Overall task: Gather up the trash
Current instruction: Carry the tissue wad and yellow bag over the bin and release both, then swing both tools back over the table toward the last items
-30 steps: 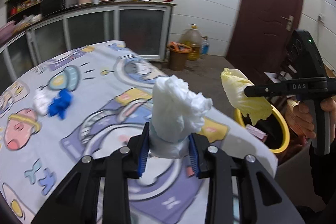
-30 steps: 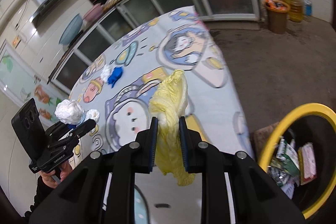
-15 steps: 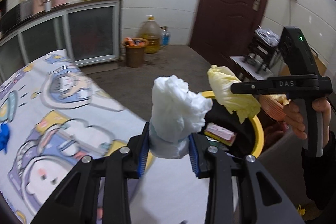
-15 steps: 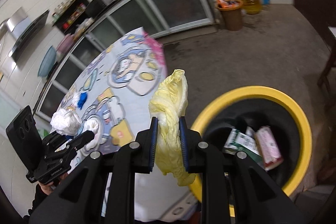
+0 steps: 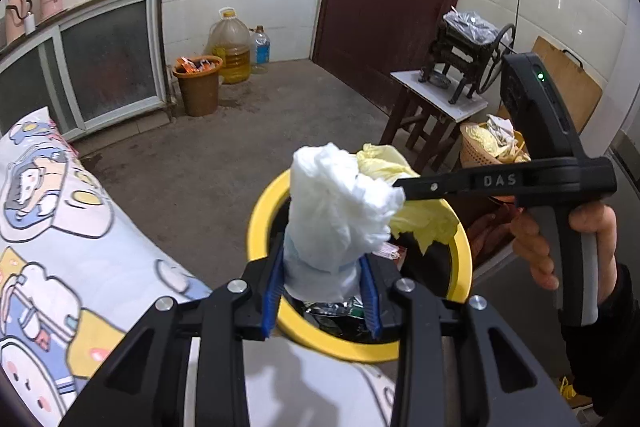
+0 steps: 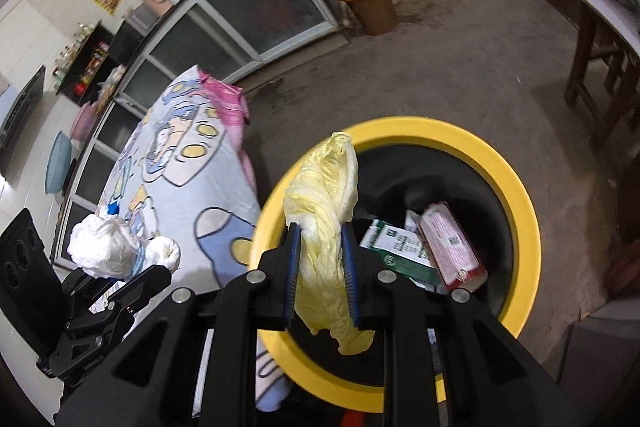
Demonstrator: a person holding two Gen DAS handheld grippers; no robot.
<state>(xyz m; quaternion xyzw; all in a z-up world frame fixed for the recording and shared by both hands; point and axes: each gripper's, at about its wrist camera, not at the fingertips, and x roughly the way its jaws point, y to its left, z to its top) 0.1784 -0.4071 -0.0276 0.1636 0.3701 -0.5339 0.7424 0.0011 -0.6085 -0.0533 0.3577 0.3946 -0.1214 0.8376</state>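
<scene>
Carrying two bits of trash to the bin, both nearly there. Left gripper (image 5: pixel 322 287) clamping narrow on a white tissue wad (image 5: pixel 336 215), lower centre of left view, hanging over the near rim of the yellow-rimmed bin (image 5: pixel 260 223). Right gripper (image 6: pixel 320 267) pinching a limp yellow cabbage leaf (image 6: pixel 326 227), centre of right view, dangling over the bin's near-left rim w/ the black inside just beyond. Already sitting in the bin: green-white carton (image 6: pixel 396 247) and pink packet (image 6: pixel 448 243), right of centre. Judging progress: pick-up done for these two, drop not yet done; both sets of jaws needing to open over the bin mouth. Possibly more left on the cartoon tablecloth (image 5: pixel 52 227), though nothing loose showing on the visible part now. Vs a sec ago: both views then looking across the table w/ a blue scrap and white scrap lying on it, bin only at far right edge; now swinging round and tilting down, bin filling frame centre. Grip widths looking unchanged, same items held.
</scene>
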